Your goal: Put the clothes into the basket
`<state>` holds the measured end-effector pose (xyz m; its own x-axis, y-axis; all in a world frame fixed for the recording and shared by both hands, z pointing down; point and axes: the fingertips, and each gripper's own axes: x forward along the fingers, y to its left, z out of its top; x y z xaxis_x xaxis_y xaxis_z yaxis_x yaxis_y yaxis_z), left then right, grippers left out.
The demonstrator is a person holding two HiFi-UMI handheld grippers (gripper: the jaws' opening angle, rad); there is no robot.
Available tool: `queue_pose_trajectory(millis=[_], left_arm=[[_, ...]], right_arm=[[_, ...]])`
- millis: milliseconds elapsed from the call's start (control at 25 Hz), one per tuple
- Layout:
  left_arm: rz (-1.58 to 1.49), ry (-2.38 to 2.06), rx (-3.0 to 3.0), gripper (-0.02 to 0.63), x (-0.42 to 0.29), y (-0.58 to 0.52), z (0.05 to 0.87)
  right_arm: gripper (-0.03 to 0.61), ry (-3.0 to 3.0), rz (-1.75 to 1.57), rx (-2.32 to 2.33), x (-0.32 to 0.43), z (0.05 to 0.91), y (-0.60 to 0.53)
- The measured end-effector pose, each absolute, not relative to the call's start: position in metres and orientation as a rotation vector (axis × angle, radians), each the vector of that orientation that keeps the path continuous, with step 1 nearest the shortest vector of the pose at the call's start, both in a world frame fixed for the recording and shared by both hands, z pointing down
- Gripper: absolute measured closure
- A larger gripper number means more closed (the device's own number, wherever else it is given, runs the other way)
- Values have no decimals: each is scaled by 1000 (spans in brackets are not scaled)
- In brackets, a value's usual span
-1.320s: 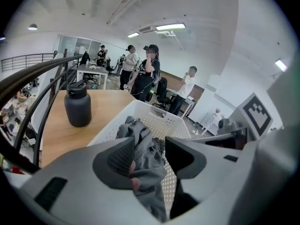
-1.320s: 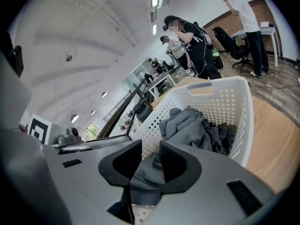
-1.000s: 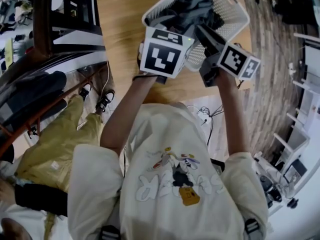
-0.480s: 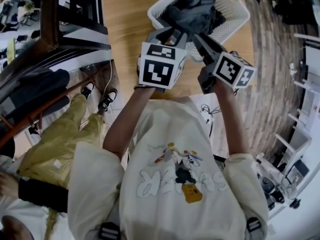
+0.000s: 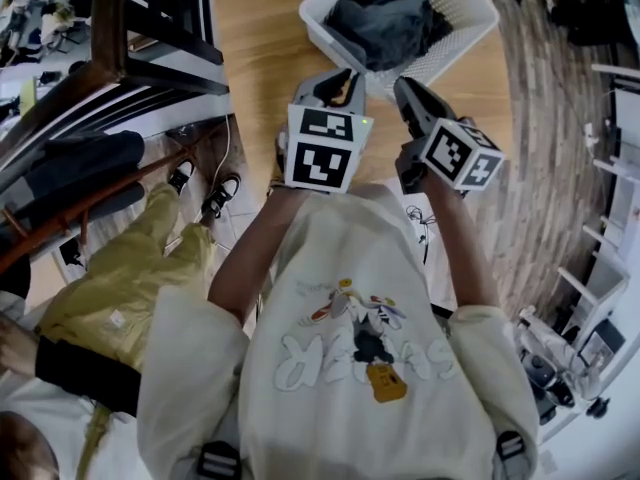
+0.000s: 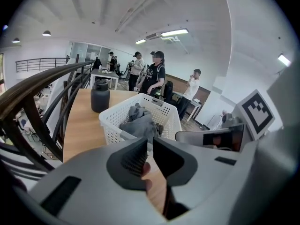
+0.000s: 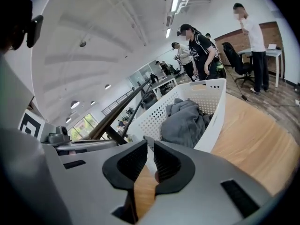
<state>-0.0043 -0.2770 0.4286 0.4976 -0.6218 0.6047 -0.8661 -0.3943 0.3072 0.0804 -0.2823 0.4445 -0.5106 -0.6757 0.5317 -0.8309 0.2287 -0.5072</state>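
The gray clothes [image 5: 385,18] lie inside the white laundry basket [image 5: 318,30], so the left gripper [image 6: 150,149] and the right gripper [image 7: 151,153] grasp nothing; the 2 pairs of jaws are closing, almost together.

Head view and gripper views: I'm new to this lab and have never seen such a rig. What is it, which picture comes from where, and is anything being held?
There is no robot here. A person holds a two-jaw left gripper and right gripper by hand, and the marker cubes are part of them. The head view looks steeply down from the person's head. Each gripper view comes from a camera riding on that gripper and looking along its jaws. On the wooden surface stands a white basket with grey clothes inside. Both grippers are closing with nothing between their jaws, so nothing is held.
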Motion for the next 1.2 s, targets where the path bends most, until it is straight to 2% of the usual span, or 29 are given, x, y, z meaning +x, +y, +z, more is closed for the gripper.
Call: queue_pose_trajectory(millis=[280, 680, 1200], left_arm=[[497, -1210, 2091, 612, -7, -240, 433], [417, -1226, 2080, 612, -9, -201, 418], [389, -1250, 2101, 612, 31, -139, 393]], right_arm=[[533, -2376, 1158, 1383, 71, 437, -255], [551, -2449, 1098, 1311, 73, 423, -223], [551, -2628, 1058, 1142, 88, 381, -177]])
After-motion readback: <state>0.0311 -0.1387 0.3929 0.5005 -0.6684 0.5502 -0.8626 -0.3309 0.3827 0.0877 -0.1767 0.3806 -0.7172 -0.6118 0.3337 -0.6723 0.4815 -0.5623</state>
